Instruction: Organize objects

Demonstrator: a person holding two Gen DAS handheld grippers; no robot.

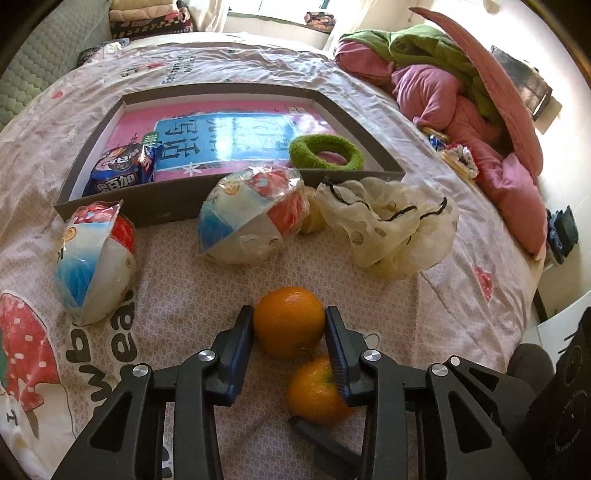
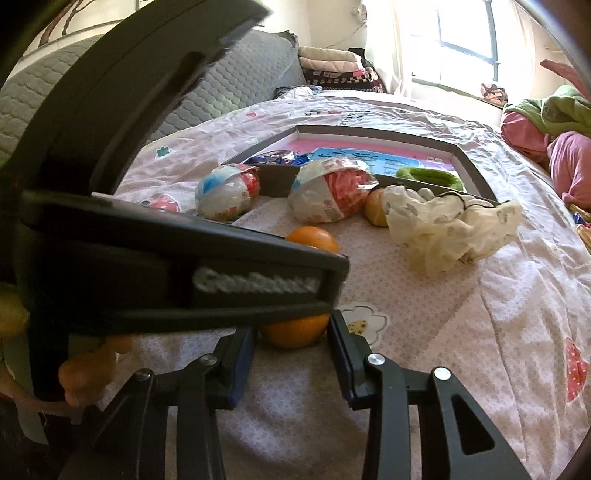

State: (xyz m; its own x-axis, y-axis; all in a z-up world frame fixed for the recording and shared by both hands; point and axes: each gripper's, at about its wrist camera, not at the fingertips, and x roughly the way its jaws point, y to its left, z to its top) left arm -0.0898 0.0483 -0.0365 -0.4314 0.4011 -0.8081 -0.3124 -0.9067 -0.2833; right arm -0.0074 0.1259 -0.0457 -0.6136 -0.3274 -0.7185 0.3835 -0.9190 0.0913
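L gripper (image 1: 289, 320) clamps far orange (image 1: 288, 319); R gripper (image 2: 291, 332) grips near orange (image 2: 295, 331).

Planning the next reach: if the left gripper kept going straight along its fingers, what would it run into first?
The left gripper is already shut on an orange. Beyond it, probably the wrapped snack bag before the tray; depth is unclear.

Home bedroom, bed (image 1: 258, 62) with printed cotton sheet, quilted grey headboard (image 2: 236, 81), folded blankets (image 1: 147, 18), heaped clothes (image 1: 443, 85), sunlit window (image 2: 465, 33)
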